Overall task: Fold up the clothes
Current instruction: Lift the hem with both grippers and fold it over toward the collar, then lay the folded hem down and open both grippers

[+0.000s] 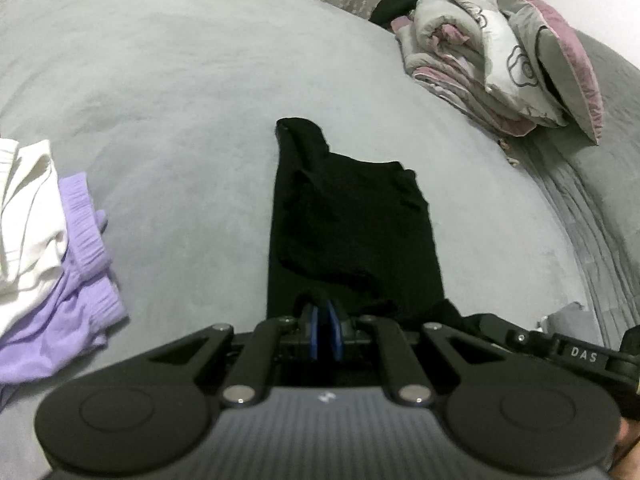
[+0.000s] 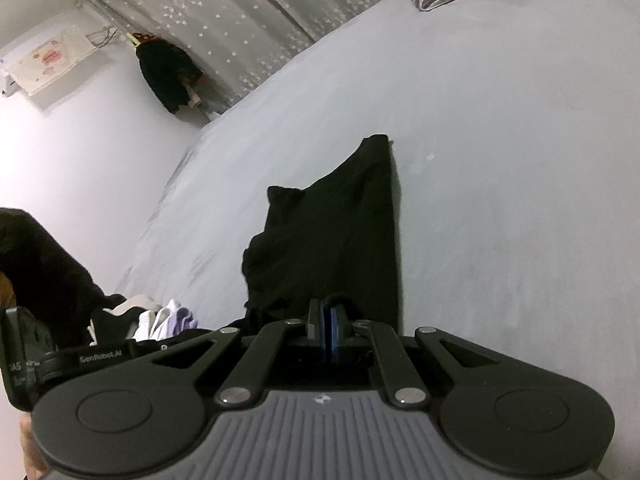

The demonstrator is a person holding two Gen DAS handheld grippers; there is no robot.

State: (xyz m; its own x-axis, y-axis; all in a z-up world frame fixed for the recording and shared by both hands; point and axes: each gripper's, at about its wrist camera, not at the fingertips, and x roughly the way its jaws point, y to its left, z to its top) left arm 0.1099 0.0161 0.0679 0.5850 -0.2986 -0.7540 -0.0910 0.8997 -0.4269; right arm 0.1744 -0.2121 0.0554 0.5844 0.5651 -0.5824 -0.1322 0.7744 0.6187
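A black garment (image 1: 348, 232) lies stretched out lengthwise on the grey bed, its far end narrowing to a point. My left gripper (image 1: 325, 312) is shut on the garment's near edge, the blue pads pressed together with black cloth around them. In the right wrist view the same black garment (image 2: 332, 240) runs away from me, and my right gripper (image 2: 329, 312) is shut on its near edge too. The other gripper's body (image 1: 576, 354) shows at the lower right of the left wrist view.
A white garment (image 1: 28, 208) and a lilac one (image 1: 76, 280) lie piled at the left. A rolled duvet and pillows (image 1: 500, 60) sit at the far right. A starred curtain (image 2: 224, 24) and a hanging dark coat (image 2: 168, 76) stand beyond the bed (image 2: 500, 160). A dark sleeve (image 2: 44, 264) is at left.
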